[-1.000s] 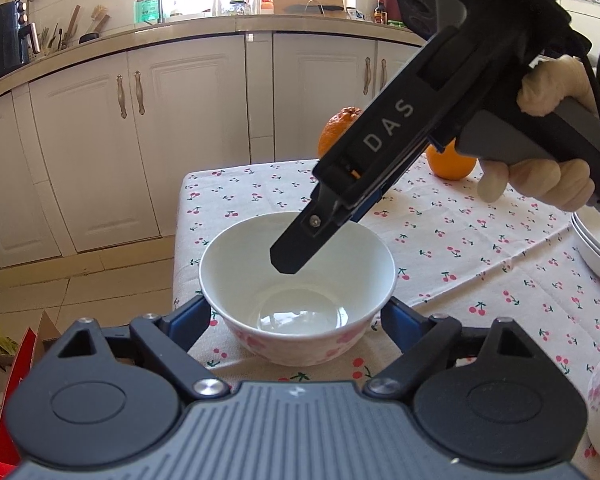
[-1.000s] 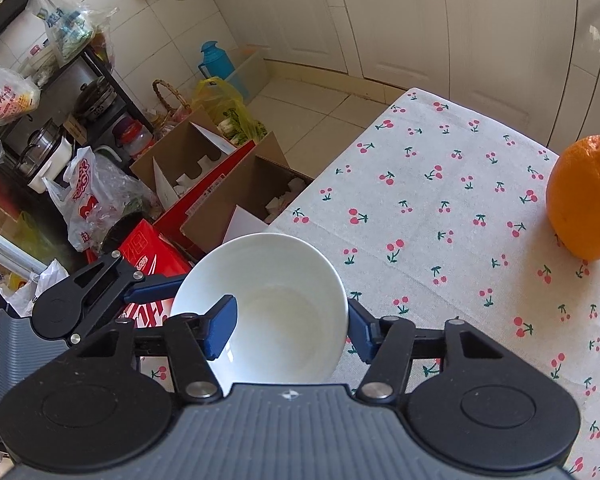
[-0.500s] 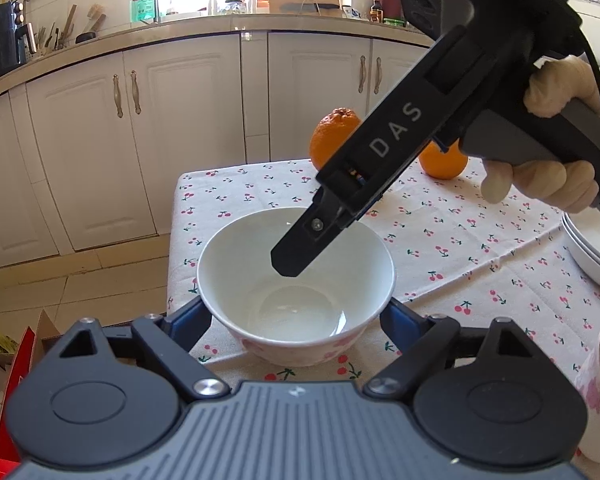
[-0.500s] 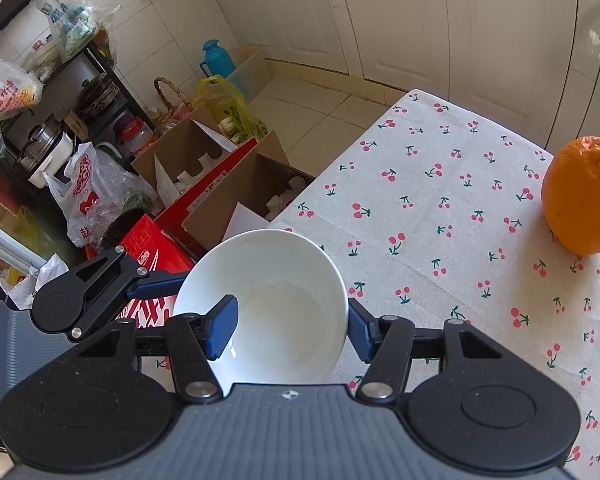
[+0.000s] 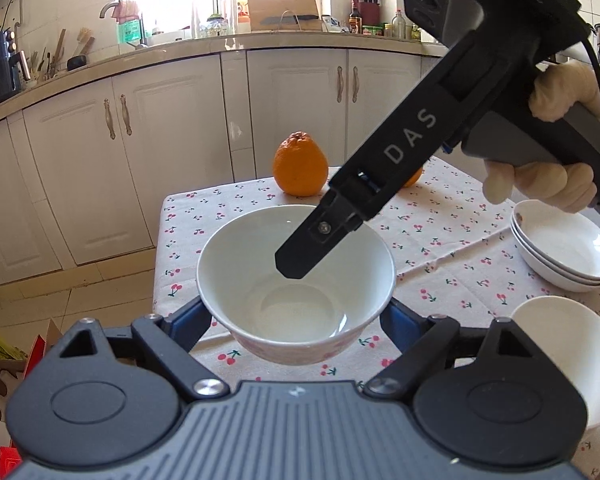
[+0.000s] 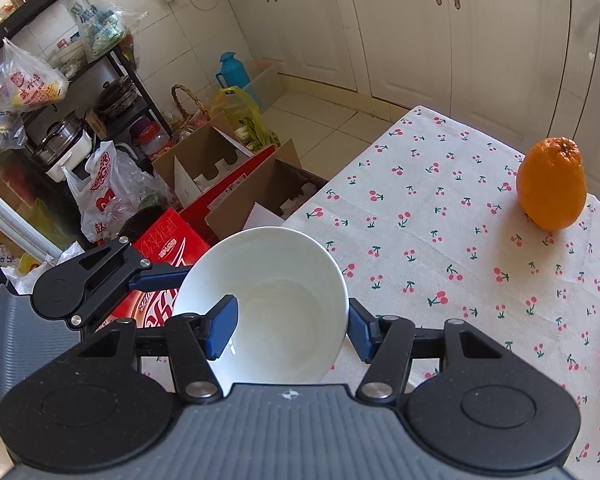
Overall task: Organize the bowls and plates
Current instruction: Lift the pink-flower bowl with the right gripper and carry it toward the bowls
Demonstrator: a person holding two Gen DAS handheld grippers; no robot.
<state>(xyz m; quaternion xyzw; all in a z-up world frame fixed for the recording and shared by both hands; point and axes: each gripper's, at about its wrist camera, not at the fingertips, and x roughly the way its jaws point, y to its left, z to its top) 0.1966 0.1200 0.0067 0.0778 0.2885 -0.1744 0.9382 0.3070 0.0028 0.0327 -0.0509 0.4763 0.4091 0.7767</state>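
A white bowl with pink flowers hangs above the cherry-print tablecloth. My left gripper is shut on its sides, one blue pad on each flank. My right gripper is shut on the same bowl's rim, one finger inside and one outside; that finger shows reaching down into the bowl. A stack of shallow white plates and another white bowl sit on the table at the right.
Two oranges stand at the far end of the table; one shows in the right wrist view. Below the table's left edge are cardboard boxes, bags and a rack. White cabinets stand behind.
The bowl has risen off the tablecloth with both grippers still on it. The view has pulled back, so the plate stack and second bowl at the right have come into sight.
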